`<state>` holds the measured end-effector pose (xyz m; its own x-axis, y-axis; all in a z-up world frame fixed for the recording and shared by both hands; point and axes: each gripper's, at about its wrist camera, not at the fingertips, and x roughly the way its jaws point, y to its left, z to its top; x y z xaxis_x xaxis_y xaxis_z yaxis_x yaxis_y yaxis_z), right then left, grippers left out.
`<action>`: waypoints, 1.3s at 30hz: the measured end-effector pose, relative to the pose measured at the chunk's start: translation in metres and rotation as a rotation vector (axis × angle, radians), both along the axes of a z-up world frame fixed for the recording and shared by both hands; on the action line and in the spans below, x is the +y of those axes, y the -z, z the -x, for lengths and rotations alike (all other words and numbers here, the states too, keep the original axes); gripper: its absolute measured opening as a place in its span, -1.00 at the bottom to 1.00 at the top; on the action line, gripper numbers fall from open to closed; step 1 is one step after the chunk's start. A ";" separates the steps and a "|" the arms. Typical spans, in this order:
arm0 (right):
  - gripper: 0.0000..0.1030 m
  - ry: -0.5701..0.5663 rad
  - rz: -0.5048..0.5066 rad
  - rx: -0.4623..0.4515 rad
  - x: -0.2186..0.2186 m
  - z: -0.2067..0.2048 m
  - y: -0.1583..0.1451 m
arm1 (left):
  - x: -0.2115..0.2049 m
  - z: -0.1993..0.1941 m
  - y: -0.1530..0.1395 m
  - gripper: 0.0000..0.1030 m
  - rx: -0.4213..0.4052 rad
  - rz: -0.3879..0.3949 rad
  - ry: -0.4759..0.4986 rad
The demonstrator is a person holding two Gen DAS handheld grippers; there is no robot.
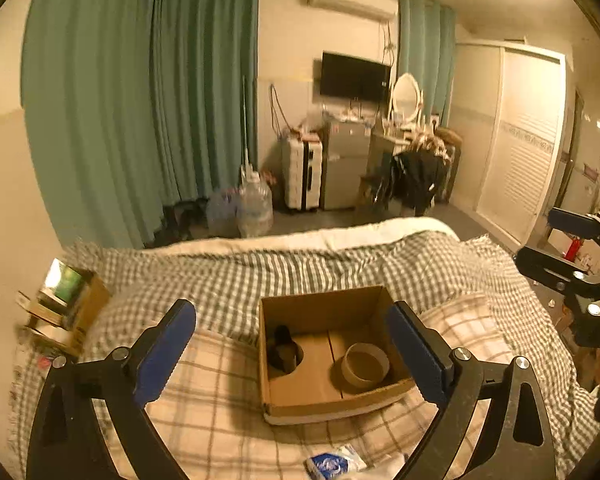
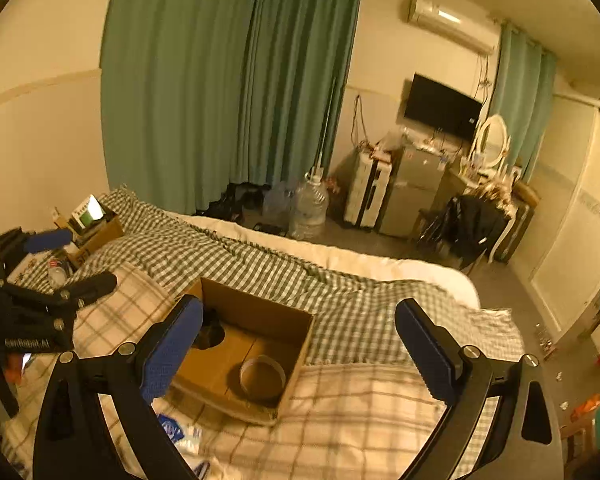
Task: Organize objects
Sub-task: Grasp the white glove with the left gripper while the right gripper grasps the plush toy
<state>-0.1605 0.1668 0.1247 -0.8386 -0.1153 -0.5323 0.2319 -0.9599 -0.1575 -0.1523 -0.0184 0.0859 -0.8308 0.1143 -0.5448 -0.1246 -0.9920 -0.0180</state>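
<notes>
A blue-and-white packet lies on the plaid blanket nearest the lens, just in front of the cardboard box. The box sits on the bed and holds a tape roll and a dark object — well apart. The left gripper and right gripper both hover above it, jaws spread wide — holding nothing.

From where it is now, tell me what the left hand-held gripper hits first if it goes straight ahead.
Most likely the open cardboard box on the bed. The left hand-held gripper is open and empty, and the box sits between its fingers in the left wrist view, holding a tape roll and a dark object. Depth is uncertain.
</notes>
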 end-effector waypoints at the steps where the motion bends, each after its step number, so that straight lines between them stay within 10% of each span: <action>1: 0.89 -0.002 -0.004 0.008 0.000 -0.011 -0.007 | -0.001 -0.012 -0.007 0.93 0.010 0.003 -0.002; 10: 0.89 0.017 -0.045 0.035 0.002 -0.097 -0.007 | -0.005 -0.083 0.016 0.94 -0.013 0.045 -0.004; 22: 0.89 -0.050 -0.010 -0.167 -0.031 -0.136 0.170 | -0.023 -0.129 0.150 0.94 -0.138 -0.112 -0.056; 30: 0.89 -0.103 -0.070 -0.345 -0.063 -0.115 0.237 | -0.022 -0.124 0.188 0.94 -0.195 0.022 -0.093; 32: 0.73 -0.105 -0.093 -0.376 -0.068 -0.107 0.249 | -0.022 -0.120 0.195 0.94 -0.216 0.017 -0.088; 36: -0.22 -0.136 -0.092 -0.419 -0.069 -0.106 0.261 | -0.019 -0.117 0.203 0.94 -0.249 0.028 -0.078; 39: -0.22 -0.119 -0.058 -0.379 -0.061 -0.112 0.246 | -0.011 -0.115 0.205 0.94 -0.264 0.040 -0.053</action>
<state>-0.0484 0.1060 -0.1211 -0.5640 -0.1602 -0.8101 0.3929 -0.9149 -0.0926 -0.0377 -0.0291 -0.1190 -0.6637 0.0483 -0.7464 -0.0688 -0.9976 -0.0035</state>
